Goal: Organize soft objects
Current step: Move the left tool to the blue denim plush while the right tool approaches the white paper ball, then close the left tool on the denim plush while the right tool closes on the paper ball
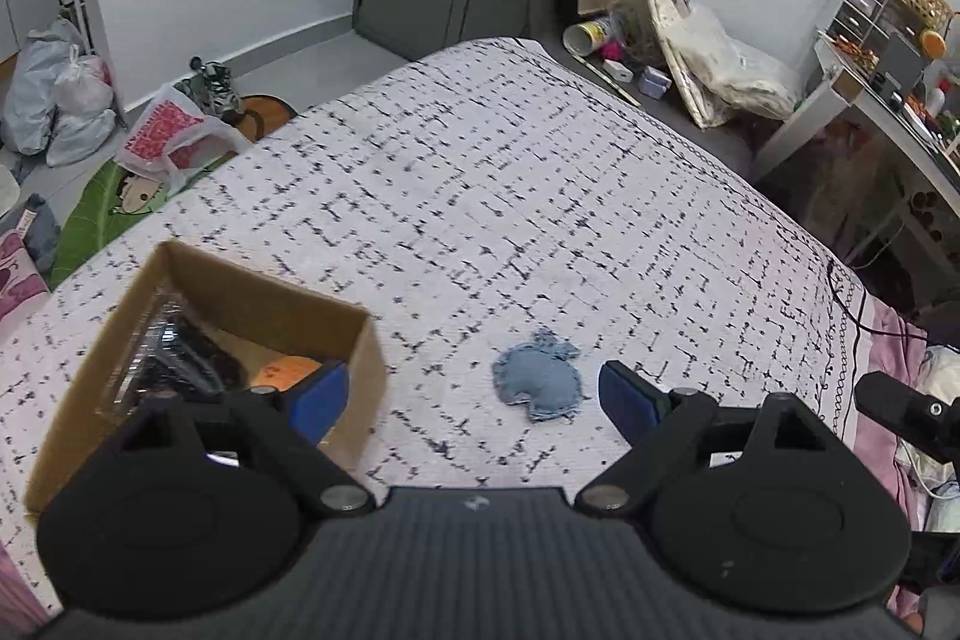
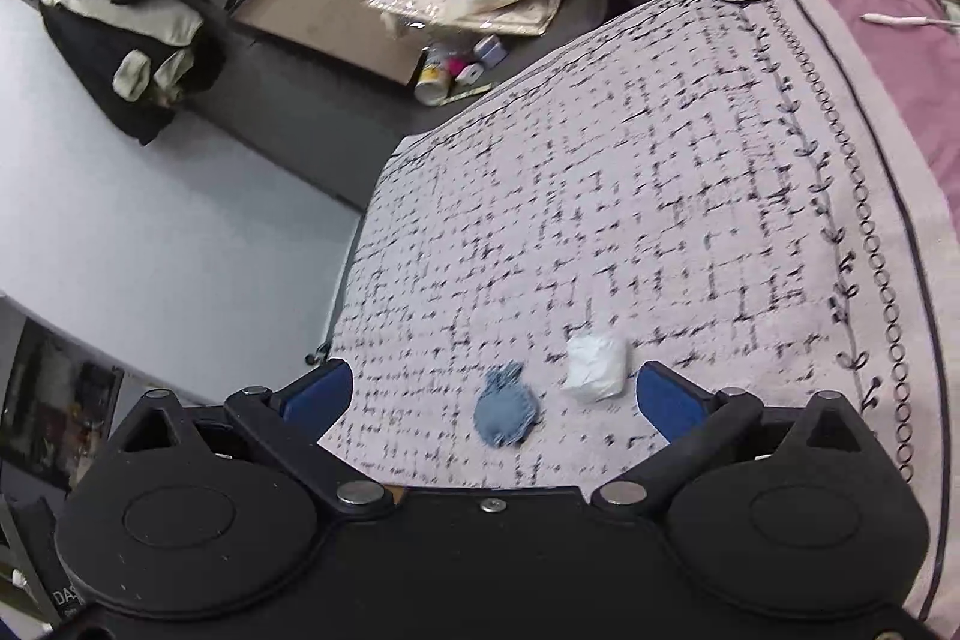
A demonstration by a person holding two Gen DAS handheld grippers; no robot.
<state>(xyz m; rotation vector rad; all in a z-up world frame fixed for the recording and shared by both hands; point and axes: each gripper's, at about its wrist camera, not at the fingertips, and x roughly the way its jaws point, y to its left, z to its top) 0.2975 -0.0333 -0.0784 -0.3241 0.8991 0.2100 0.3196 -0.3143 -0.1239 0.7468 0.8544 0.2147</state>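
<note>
Black gripper housing with twin round hinge covers fills the foreground of both wrist views. Left gripper point(image 1: 474, 394): jaws spread wide, blue pads point(image 1: 321, 394) holding nothing; its left pad overlaps the near corner of an open cardboard box point(image 1: 360, 358) standing on the bedspread point(image 1: 480, 172), with dark items and an orange object point(image 1: 282, 373) inside. Blue denim soft toy point(image 1: 538, 384) lying flat on the bedspread between the two pads, nearer the right one, untouched. Right gripper point(image 2: 495, 397): jaws likewise released and empty, poised over the same denim toy point(image 2: 504, 412) and a white crumpled soft object point(image 2: 594, 367) just beside it, both resting on the bedspread between the fingers. Beyond the bed: bags and a green mat point(image 1: 90, 214) on the floor in the left view; a cluttered desk point(image 1: 888, 100) at right; a flat tray-like box point(image 2: 324, 16) on the floor in the right view
</note>
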